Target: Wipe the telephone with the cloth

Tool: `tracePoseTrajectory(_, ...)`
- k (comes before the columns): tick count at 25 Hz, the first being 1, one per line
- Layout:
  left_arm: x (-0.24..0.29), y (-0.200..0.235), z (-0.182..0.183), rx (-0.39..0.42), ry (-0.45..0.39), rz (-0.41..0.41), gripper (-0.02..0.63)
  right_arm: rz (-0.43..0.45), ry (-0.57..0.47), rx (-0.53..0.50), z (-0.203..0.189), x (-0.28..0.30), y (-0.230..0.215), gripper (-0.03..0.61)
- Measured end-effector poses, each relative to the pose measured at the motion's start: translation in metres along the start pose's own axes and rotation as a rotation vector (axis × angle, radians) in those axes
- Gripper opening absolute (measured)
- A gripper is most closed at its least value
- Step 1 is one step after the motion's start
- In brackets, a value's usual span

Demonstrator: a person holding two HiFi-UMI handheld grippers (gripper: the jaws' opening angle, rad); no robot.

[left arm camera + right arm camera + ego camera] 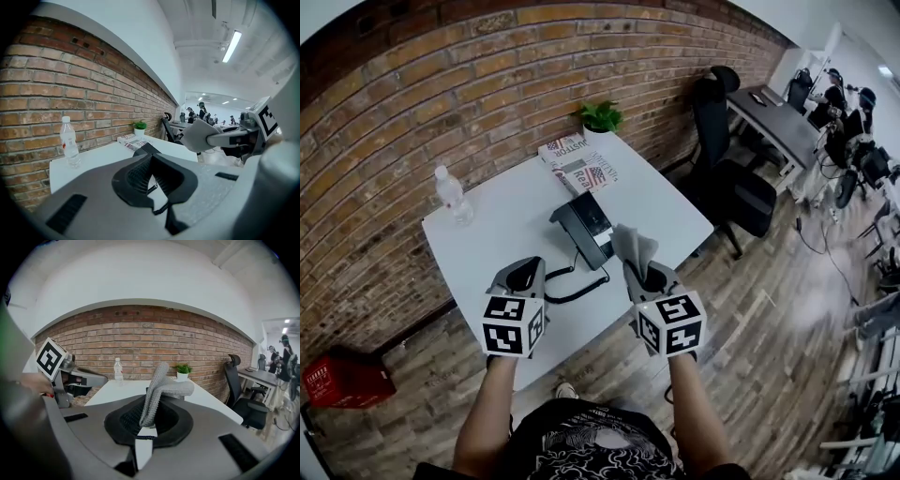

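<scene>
A black telephone (pixel 581 228) sits mid-table on the white table (pixel 497 234), its coiled cord (pixel 574 291) trailing toward the near edge. My right gripper (pixel 649 274) hovers just right of the phone's near end, shut on a grey cloth (pixel 633 246) that sticks up from the jaws. In the right gripper view the cloth (pixel 164 383) folds over above the jaws and hides most of the phone. My left gripper (pixel 523 277) hangs over the near table edge left of the cord. Its jaws are shut with nothing in them, and the telephone (pixel 143 149) shows just beyond them.
A water bottle (pixel 453 197) stands at the table's back left by the brick wall. A potted plant (pixel 600 117) and a magazine (pixel 579 165) are at the back. A black office chair (pixel 727 178) stands right of the table, a red box (pixel 347 380) on the floor at left.
</scene>
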State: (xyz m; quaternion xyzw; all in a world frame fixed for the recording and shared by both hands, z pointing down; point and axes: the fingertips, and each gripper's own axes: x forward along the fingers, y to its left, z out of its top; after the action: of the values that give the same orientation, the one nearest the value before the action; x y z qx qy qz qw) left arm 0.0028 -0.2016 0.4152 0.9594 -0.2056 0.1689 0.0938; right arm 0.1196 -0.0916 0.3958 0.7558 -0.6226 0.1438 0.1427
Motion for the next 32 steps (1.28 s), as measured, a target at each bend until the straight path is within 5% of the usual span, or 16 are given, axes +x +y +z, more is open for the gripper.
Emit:
tracePoseTrajectory(11, 0.028, 0.025, -0.012, -0.051, 0.024, 0.120, 0.006, 0.137, 0.003, -0.086, 0.017, 0.067, -0.022, 0.011)
tracePoseTrajectory(21, 0.062, 0.048, -0.029, -0.189, 0.045, 0.359, 0.006, 0.434, 0.021, -0.216, 0.028, 0.150, -0.034, 0.011)
tracePoseTrajectory(32, 0.065, 0.054, -0.036, -0.326, 0.000, 0.537, 0.006, 0.665, 0.041, -0.405, 0.030, 0.219, -0.023, 0.011)
